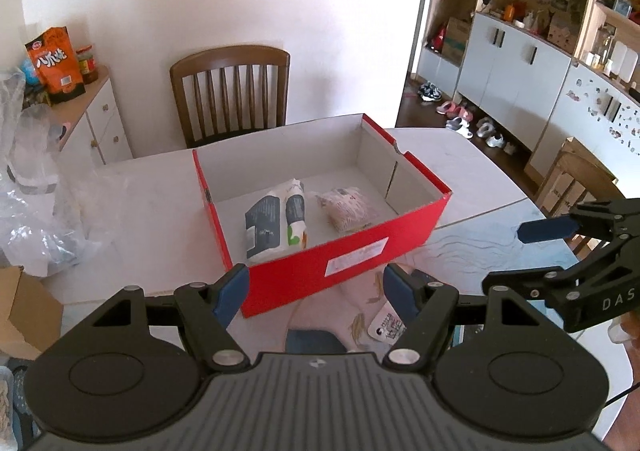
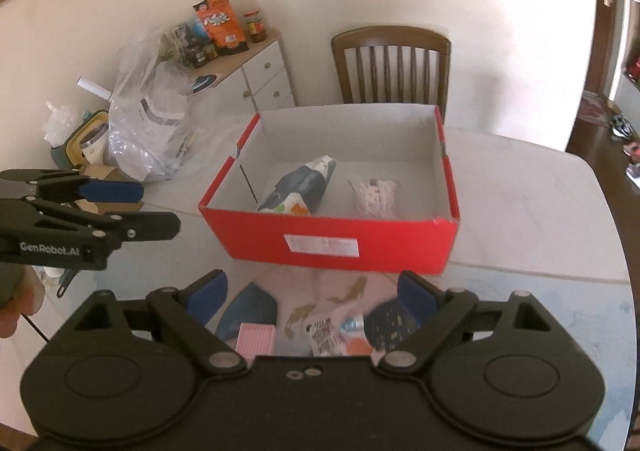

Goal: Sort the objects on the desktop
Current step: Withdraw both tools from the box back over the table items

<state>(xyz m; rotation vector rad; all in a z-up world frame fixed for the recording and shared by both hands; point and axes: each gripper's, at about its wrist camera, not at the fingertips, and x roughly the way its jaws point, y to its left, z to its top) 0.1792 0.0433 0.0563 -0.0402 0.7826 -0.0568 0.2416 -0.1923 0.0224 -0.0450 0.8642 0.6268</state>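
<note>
A red cardboard box [image 1: 304,271] [image 2: 360,239] stands open on the white table [image 1: 472,167]. Inside lie a dark blue and white packet [image 1: 276,219] [image 2: 302,187] and a pinkish packet [image 1: 348,209] [image 2: 374,193]. My left gripper [image 1: 316,289] [image 2: 158,209] hovers open just before the box's near wall, nothing between its blue pads. My right gripper [image 2: 312,287] [image 1: 508,255] is open too, beside it on the right, and empty. Below the grippers on the table lie a blue pouch [image 2: 252,311] [image 1: 316,341], a pink ribbed item [image 2: 256,337], a white printed tag [image 2: 326,335] [image 1: 386,325] and a dark round mesh thing [image 2: 386,321].
A wooden chair [image 1: 232,91] [image 2: 392,63] stands behind the table. A white side cabinet [image 2: 260,79] carries an orange snack bag [image 1: 56,67] and a jar. Clear plastic bags [image 2: 144,131] and a cardboard box [image 1: 24,315] crowd the left. Shelves and shoes [image 1: 472,123] are far right.
</note>
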